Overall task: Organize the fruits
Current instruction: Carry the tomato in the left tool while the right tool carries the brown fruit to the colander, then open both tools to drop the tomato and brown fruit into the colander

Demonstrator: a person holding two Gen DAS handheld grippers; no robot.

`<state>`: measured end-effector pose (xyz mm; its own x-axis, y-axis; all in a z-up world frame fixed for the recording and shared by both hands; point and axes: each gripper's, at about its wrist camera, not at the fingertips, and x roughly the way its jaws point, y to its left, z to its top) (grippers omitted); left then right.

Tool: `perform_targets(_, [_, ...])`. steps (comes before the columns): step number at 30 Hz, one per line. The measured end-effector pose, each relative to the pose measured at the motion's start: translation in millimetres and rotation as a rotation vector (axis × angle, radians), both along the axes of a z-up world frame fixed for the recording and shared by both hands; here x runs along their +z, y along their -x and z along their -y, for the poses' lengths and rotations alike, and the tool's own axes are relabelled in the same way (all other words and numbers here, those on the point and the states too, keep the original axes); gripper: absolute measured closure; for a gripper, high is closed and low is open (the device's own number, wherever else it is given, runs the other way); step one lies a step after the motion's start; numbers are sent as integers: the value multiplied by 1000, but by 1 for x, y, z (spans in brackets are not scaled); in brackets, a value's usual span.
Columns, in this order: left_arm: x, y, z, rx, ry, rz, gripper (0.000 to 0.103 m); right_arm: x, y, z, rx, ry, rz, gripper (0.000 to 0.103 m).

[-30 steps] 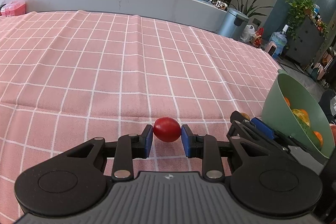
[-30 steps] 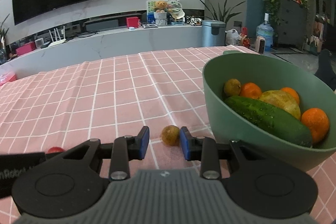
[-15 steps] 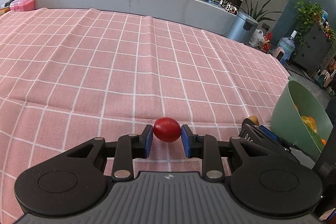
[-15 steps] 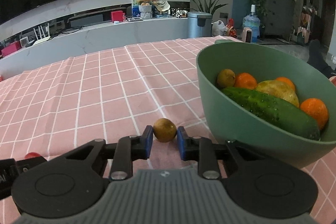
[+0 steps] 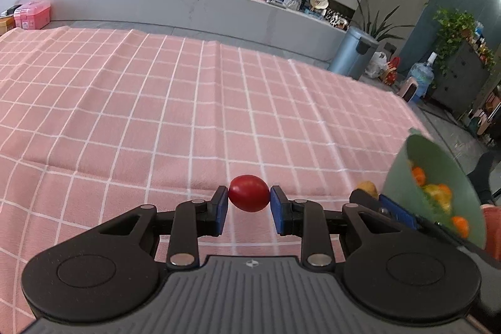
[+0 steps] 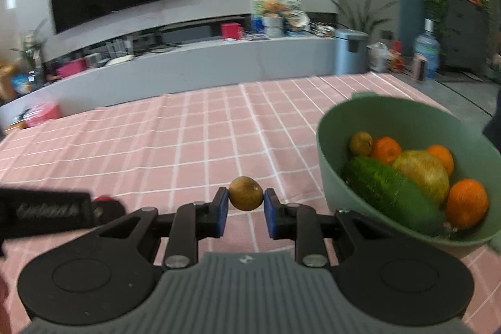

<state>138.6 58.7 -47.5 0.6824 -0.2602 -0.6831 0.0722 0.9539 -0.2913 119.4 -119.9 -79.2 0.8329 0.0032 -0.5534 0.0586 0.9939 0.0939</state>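
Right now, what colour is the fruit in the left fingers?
Red: a small, glossy tomato-like fruit, shown best in the left wrist view.

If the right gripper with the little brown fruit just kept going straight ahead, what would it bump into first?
Probably nothing soon. The right gripper, shut on the brown fruit, points out over the pink checked tablecloth. The green bowl sits off to its right, apparently outside that line, though depth is hard to judge.

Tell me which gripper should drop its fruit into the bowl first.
Right. The right gripper, holding the brown fruit, sits beside the green bowl; the left gripper with the red tomato is farther.
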Motion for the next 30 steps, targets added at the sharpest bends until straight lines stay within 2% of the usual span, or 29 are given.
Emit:
perform_targets(7, [26, 17, 13, -45, 35, 20, 71, 40, 34, 22, 189, -11, 52, 83])
perform_targets(11, [39, 20, 33, -119, 68, 30, 71, 59, 54, 48, 274, 13, 70, 83])
perform_targets(15, [53, 18, 67, -219, 65, 45, 71, 72, 64, 84, 340, 50, 50, 83])
perform_targets(23, [53, -8, 138, -362, 62, 21, 70, 77, 48, 171, 348, 113, -80, 83])
perform_targets(30, [36, -33, 188, -408, -6, -15, 71, 60, 10, 202, 329, 177, -142, 83])
